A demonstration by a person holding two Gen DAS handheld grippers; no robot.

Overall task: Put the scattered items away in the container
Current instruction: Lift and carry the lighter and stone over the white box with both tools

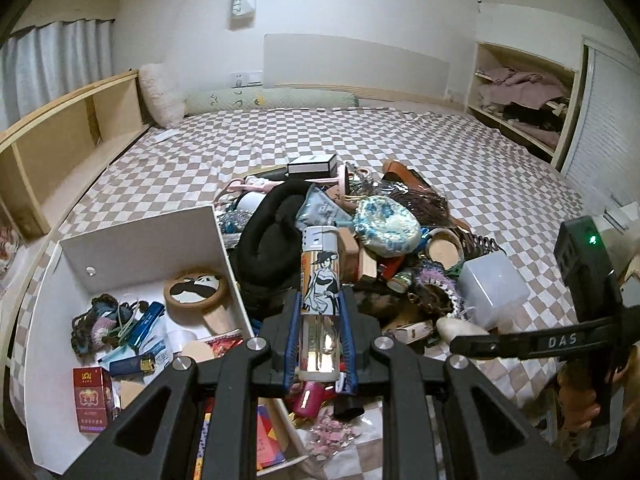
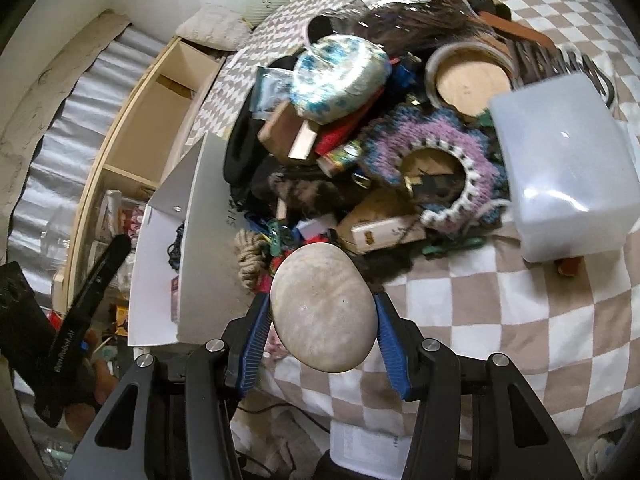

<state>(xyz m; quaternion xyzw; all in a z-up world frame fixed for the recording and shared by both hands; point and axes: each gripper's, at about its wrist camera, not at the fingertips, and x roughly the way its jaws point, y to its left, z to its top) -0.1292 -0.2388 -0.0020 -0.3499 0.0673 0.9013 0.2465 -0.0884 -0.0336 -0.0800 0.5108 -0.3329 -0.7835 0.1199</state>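
My left gripper (image 1: 320,300) is shut on a tall lighter (image 1: 320,276) printed with a drawn woman, held above the right wall of the white container (image 1: 132,244). The container holds a round panda mirror (image 1: 196,288), a red cigarette pack (image 1: 91,398), a blue lighter and crocheted pieces. My right gripper (image 2: 322,304) is shut on a smooth pale stone (image 2: 324,308), held over the checkered bed just right of the container (image 2: 196,240). The heap of scattered items (image 2: 380,140) lies ahead of both grippers. The right gripper's body also shows in the left wrist view (image 1: 576,280).
The heap includes a translucent plastic box (image 2: 568,160), a crocheted purple ring (image 2: 440,152), a tape roll (image 2: 472,76), a blue-white floral pouch (image 2: 336,76), black cloth (image 1: 272,240) and small cartons. Wooden shelves (image 1: 60,152) run along the left, a wardrobe (image 1: 528,96) at right.
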